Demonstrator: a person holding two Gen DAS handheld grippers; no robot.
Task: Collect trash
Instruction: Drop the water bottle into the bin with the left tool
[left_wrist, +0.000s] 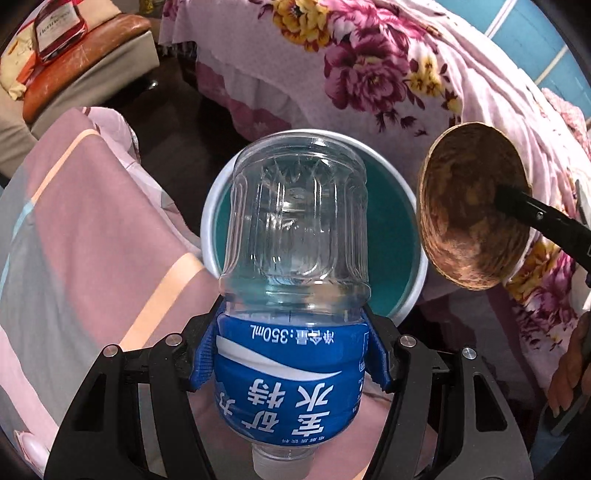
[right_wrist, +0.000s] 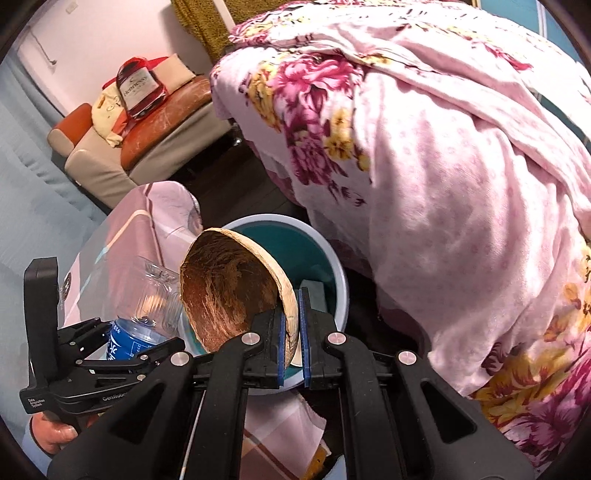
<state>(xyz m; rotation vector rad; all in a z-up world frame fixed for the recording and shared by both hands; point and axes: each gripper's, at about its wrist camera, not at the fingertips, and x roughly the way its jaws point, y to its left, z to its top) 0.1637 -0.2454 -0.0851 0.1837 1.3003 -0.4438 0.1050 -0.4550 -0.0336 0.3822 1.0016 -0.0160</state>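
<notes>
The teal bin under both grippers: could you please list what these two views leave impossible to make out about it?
- Left wrist view: the bin floor and contents are hidden behind the plastic bottle in the left gripper.
- Right wrist view: the bin's near side is covered by the brown shell and the right gripper.
- Its outside and base: out of sight in both views.

A flowered pink bedspread (right_wrist: 443, 184) drapes a bed beside a worn orange-and-beige sofa (right_wrist: 147, 147) and dark floor (right_wrist: 229, 184).

— What sort of place is this?
— A home bedroom; floral pink bedding (right_wrist: 461, 177) heaps over a bed; a worn orange-and-beige sofa (right_wrist: 147, 147) stands against the wall; a teal wastebasket (left_wrist: 402, 229) sits on the dark floor.
</notes>
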